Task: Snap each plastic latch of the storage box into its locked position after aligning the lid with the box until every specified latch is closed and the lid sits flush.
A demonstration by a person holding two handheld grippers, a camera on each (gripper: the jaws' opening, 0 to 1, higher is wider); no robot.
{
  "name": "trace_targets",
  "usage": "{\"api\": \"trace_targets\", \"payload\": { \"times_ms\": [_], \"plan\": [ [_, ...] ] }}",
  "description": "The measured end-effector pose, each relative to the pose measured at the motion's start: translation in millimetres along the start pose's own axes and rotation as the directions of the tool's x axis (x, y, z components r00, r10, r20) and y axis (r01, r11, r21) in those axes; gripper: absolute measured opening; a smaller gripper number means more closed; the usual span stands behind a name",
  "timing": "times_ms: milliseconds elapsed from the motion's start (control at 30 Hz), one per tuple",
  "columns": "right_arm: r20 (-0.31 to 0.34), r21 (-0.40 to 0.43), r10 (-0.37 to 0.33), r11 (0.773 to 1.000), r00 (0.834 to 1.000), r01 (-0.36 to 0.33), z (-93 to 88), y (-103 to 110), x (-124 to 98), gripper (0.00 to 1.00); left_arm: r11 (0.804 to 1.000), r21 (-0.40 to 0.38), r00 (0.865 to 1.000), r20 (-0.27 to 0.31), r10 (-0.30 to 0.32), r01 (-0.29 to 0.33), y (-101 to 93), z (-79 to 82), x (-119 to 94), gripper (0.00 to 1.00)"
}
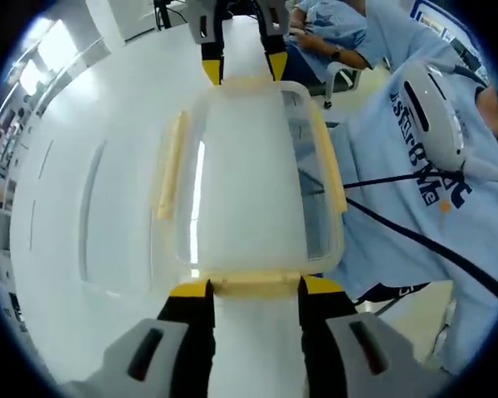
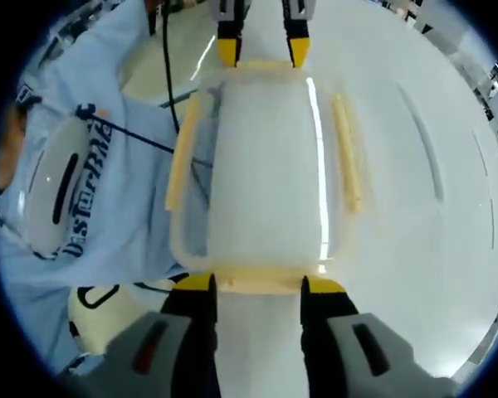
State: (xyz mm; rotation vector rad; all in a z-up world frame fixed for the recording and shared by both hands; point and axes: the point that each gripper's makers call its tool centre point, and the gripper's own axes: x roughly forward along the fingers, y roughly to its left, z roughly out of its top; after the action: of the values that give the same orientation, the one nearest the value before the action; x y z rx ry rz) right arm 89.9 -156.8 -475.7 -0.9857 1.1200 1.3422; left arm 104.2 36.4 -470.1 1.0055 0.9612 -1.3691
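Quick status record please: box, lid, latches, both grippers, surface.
box: clear storage box with lid on, sitting on the white table
latches: pale yellow, one per side; side latch lies along the rim
left gripper: jaws astride the near end latch
right gripper: jaws astride the opposite end latch
latch lock state: cannot tell
bystander: person in light blue shirt beside the table

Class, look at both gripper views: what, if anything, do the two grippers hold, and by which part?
The storage box, at its two short ends: left gripper and right gripper each straddle an end latch. Whether they actually clamp cannot be told.
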Motion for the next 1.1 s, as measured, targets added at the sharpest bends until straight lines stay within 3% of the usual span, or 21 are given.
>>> {"api": "trace_targets", "payload": {
  "times_ms": [433,1100],
  "plan": [
    [0.02,0.0,-0.037,0.999,0.999,0.037,-1.7,9,-27,0.37,0.998,0.025,0.997,0.051,0.055,-0.057,-4.2,16.5,-27,0.38],
    [0.031,-0.013,-0.118,0.993,0.993,0.118,-0.4,10,-63,0.37,0.991,0.05,0.991,0.059,0.123,-0.126,1.9,32.0,-59,0.38]
  ]
}}
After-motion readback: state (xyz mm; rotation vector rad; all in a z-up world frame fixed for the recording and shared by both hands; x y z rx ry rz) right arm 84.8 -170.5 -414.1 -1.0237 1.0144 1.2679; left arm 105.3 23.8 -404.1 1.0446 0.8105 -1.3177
